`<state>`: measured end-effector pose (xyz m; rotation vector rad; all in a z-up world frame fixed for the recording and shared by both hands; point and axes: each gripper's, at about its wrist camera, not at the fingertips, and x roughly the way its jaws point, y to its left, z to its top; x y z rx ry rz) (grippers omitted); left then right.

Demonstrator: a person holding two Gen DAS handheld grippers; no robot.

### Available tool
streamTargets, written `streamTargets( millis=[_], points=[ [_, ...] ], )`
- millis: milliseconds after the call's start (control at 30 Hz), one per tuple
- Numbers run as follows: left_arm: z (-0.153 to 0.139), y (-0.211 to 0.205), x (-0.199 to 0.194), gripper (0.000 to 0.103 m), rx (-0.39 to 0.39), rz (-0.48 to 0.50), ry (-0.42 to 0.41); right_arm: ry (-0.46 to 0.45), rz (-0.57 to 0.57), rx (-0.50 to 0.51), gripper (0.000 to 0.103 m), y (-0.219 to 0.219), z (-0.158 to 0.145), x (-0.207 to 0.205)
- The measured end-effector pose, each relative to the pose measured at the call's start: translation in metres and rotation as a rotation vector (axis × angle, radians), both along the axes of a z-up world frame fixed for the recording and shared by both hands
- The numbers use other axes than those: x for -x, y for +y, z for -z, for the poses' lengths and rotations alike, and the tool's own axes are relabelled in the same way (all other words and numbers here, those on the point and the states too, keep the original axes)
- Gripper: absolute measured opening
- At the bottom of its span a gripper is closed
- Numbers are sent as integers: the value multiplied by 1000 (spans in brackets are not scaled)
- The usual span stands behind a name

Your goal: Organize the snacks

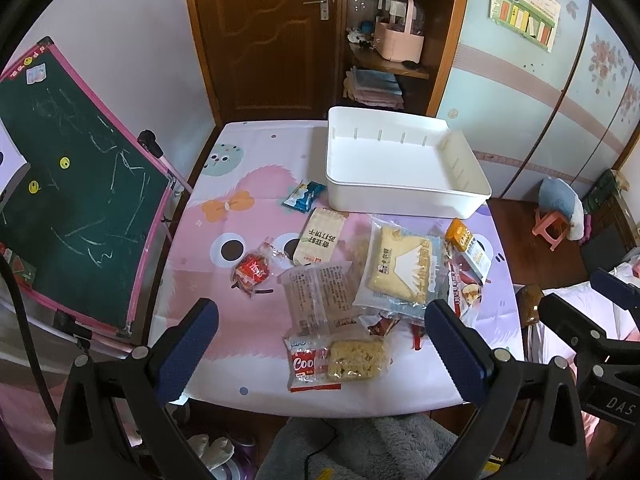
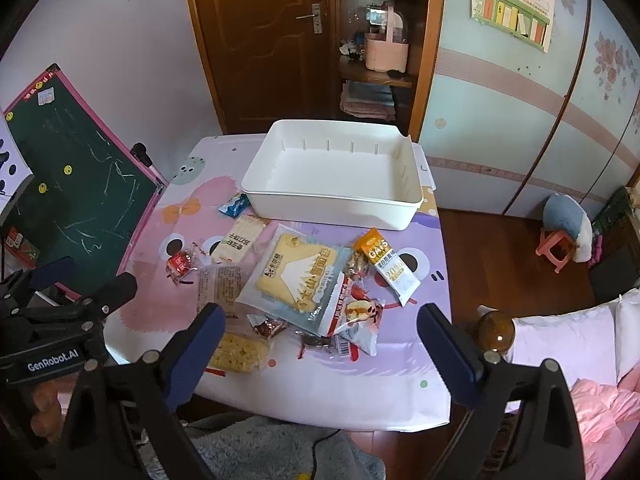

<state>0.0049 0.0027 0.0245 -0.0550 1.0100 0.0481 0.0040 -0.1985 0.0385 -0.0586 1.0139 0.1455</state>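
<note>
A white plastic bin (image 1: 404,196) (image 2: 332,208) stands empty at the far side of the table. Several snack packets lie before it: a large bread bag (image 1: 404,268) (image 2: 298,276), a beige cracker pack (image 1: 320,240) (image 2: 238,240), a small red packet (image 1: 252,272) (image 2: 180,264), an orange oats pack (image 1: 468,248) (image 2: 386,264), a clear wrapped cake (image 1: 320,296) and a yellow noodle snack (image 1: 352,360) (image 2: 238,354). My left gripper (image 1: 320,344) is open and empty above the near packets. My right gripper (image 2: 320,348) is open and empty above the near table edge.
A small blue packet (image 1: 304,196) (image 2: 234,204) lies by the bin's left corner. A green chalkboard (image 1: 68,200) leans at the table's left. A wooden door and shelf stand behind. A bed (image 2: 580,360) and a pink stool (image 2: 556,248) are at the right.
</note>
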Motion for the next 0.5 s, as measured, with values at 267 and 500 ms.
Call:
streamTargets(
  millis=[267, 500],
  points=[
    [-3, -2, 0, 103, -3, -1, -3, 7, 0, -26, 96, -3, -1, -1],
    [-3, -2, 1, 103, -4, 3, -8, 6, -17, -30, 96, -3, -4, -2]
  ],
)
